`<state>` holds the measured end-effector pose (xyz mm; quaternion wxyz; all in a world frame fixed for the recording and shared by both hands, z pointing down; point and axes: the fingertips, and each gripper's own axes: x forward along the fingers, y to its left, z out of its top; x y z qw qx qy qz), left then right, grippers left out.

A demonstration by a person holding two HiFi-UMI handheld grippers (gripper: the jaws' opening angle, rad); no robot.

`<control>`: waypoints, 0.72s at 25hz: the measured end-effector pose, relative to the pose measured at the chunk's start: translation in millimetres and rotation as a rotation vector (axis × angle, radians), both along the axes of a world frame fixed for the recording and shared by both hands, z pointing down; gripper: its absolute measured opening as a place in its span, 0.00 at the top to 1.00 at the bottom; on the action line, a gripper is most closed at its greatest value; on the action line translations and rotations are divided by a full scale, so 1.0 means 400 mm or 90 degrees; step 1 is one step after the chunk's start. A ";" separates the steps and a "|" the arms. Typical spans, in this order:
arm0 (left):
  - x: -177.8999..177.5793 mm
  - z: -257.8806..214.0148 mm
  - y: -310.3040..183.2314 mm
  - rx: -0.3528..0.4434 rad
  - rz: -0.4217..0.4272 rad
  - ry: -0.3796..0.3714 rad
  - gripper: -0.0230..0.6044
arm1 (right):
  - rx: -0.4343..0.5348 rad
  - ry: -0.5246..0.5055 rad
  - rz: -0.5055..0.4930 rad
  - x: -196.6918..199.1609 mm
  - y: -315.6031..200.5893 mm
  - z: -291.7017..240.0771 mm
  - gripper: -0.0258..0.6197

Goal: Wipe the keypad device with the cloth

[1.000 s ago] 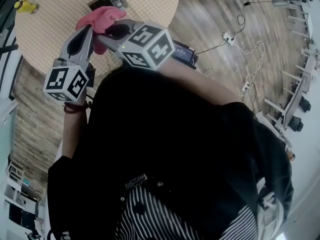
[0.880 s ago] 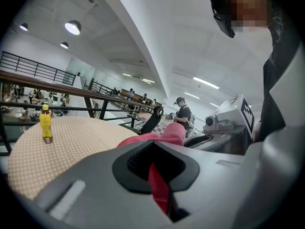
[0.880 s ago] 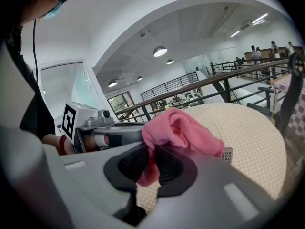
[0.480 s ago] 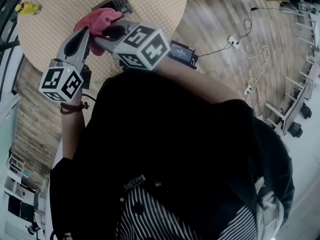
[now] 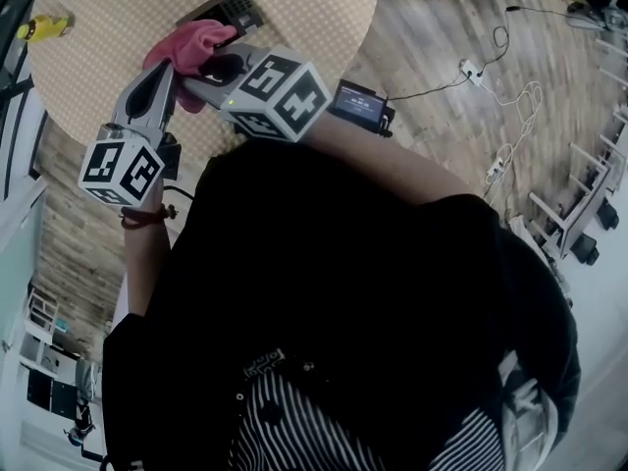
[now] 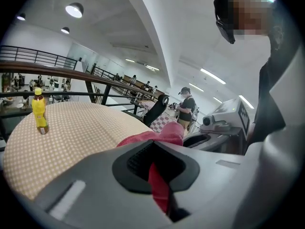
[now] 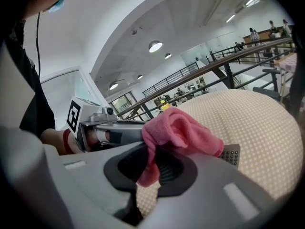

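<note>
A pink cloth [image 5: 186,42] hangs bunched above the near part of the round, beige dotted table [image 5: 294,8]. Both grippers pinch it from the near side. My left gripper [image 5: 167,67] is shut on a fold of the cloth [image 6: 159,185]. My right gripper [image 5: 203,70] is shut on another part of the cloth [image 7: 178,128], close beside the left one. The dark keypad device [image 5: 224,8] lies flat on the table just beyond the cloth. In the right gripper view a corner of the keypad device [image 7: 231,155] peeks out under the cloth.
A yellow bottle [image 5: 44,27] stands at the table's far left edge and also shows as the bottle [image 6: 40,111] in the left gripper view. On the wooden floor to the right lie a small screen device [image 5: 358,103] and a power strip with cables [image 5: 471,67]. A person [image 6: 187,109] stands far off.
Both grippers and the cloth have kept their hold and drifted only slightly in view. The keypad device has not moved on the table.
</note>
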<state>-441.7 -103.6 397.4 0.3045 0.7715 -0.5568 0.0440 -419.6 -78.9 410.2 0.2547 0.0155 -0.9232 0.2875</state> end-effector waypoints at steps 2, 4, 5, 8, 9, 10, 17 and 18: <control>0.007 0.007 -0.012 -0.009 0.013 -0.001 0.96 | -0.007 0.000 0.005 0.005 -0.012 0.007 0.89; 0.015 0.011 -0.023 -0.018 0.036 -0.007 0.96 | -0.012 -0.002 0.007 0.011 -0.023 0.010 0.89; 0.020 0.013 -0.028 -0.024 0.051 -0.013 0.96 | -0.015 -0.003 0.007 0.014 -0.028 0.011 0.89; 0.033 0.027 -0.045 -0.043 0.105 -0.041 0.96 | -0.025 -0.003 0.009 0.023 -0.041 0.026 0.89; 0.035 0.034 -0.053 -0.047 0.122 -0.052 0.96 | -0.026 -0.003 0.010 0.023 -0.048 0.033 0.89; 0.035 0.040 -0.061 -0.051 0.136 -0.063 0.96 | -0.028 -0.002 0.011 0.022 -0.056 0.041 0.89; 0.032 0.076 -0.108 -0.078 0.202 -0.123 0.96 | -0.045 0.015 0.020 0.035 -0.088 0.099 0.89; 0.030 0.078 -0.117 -0.080 0.206 -0.128 0.96 | -0.046 0.021 0.018 0.040 -0.090 0.109 0.89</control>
